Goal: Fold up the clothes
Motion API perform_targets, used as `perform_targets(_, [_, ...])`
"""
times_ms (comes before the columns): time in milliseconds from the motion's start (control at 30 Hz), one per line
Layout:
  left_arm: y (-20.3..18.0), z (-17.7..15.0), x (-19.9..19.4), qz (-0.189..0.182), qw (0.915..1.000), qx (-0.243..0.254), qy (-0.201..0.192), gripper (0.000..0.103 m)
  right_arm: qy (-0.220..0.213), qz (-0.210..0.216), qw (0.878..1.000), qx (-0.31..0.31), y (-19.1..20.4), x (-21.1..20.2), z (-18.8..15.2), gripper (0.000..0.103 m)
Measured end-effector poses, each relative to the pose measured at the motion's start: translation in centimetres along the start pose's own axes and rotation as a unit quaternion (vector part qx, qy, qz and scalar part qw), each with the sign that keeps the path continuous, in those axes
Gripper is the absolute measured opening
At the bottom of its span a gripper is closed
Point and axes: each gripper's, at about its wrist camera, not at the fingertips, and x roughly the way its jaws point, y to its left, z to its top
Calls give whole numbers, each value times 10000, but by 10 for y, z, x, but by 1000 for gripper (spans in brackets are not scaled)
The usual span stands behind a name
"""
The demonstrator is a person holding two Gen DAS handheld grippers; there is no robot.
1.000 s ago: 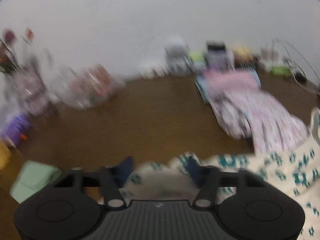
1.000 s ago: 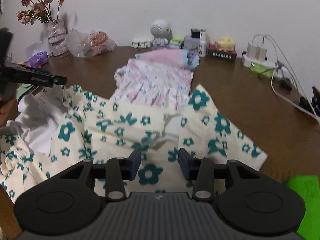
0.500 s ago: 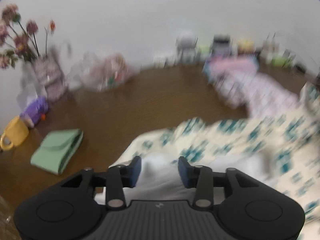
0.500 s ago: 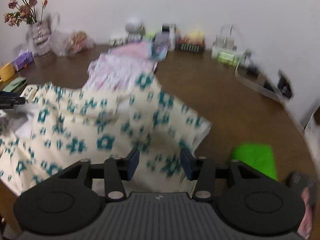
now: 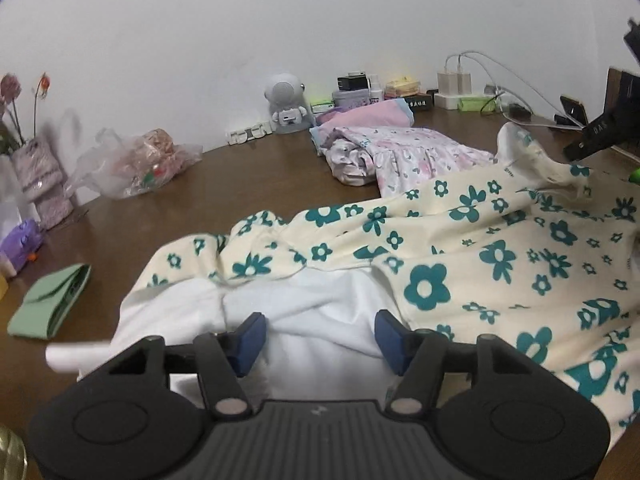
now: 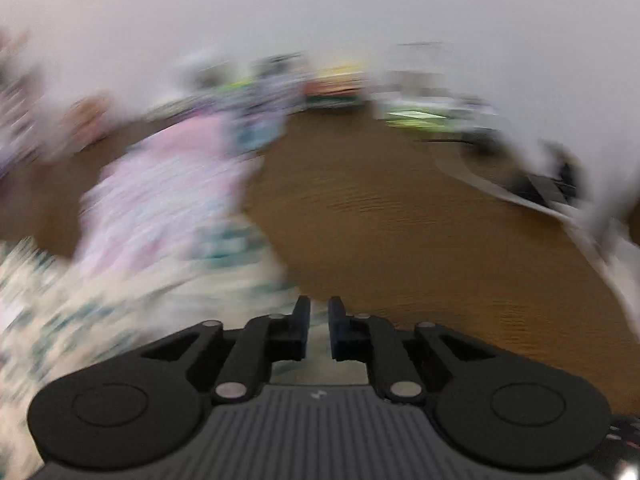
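The left gripper [image 5: 318, 338] has slid over from the bare table edge, and now it sits low over the white inside of the flower dress [image 5: 472, 248]. Its tongs were close together a second ago. Now they stand wide, with the white cloth lying between them, and the blue pads [image 5: 250, 336] do not squeeze it. The right gripper [image 6: 319, 316] has swung away from the middle of the dress to its far corner, so its view is all smeared.

The flower dress is cream with teal flowers. It lies spread across the near part of the brown wooden table [image 5: 248, 184], with one edge flipped so the white lining [image 5: 320, 304] shows. Its far corner is pulled up off the table beside the black tip of the right gripper, at the right side of the left view.

The right gripper's tongs are closing and are narrow, with only a thin slit left. A bit of pale cloth shows in that slit, but the blur hides whether the pads press on it.

Behind the dress lies a pink dress [image 5: 404, 152] with tiny prints. Farther back stands a small white robot toy [image 5: 286, 104]. A crinkly plastic bag [image 5: 140, 164] sits to the left, and a folded green cloth [image 5: 50, 300] lies near the left edge.
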Motion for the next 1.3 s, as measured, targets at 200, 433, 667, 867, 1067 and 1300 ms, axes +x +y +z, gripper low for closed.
perform_targets(200, [7, 16, -23, -564, 9958, -720, -60, 62, -583, 277, 9972, -374, 13, -47, -8, 33])
perform_targets(433, [-29, 20, -7, -574, 9979, -269, 112, 24, 258, 936, 9861, -1348, 73, -13, -28, 7])
perform_targets(667, [-26, 1, -13, -429, 9987, -277, 25, 27, -122, -605, 9963, -595, 21, -9, -7, 12])
perform_targets(867, [-8, -2, -33, -755, 9960, -466, -103, 60, -420, 571, 9922, -1023, 27, -71, -35, 49])
perform_targets(1067, [4, -26, -45, -933, 9942, -534, -40, 64, 184, 1993, 9645, -1726, 32, -115, -93, 60])
perform_targets(1300, [1, -44, -46, -938, 9941, -457, -285, 65, 415, 1722, 9750, -1345, 28, -113, -98, 29])
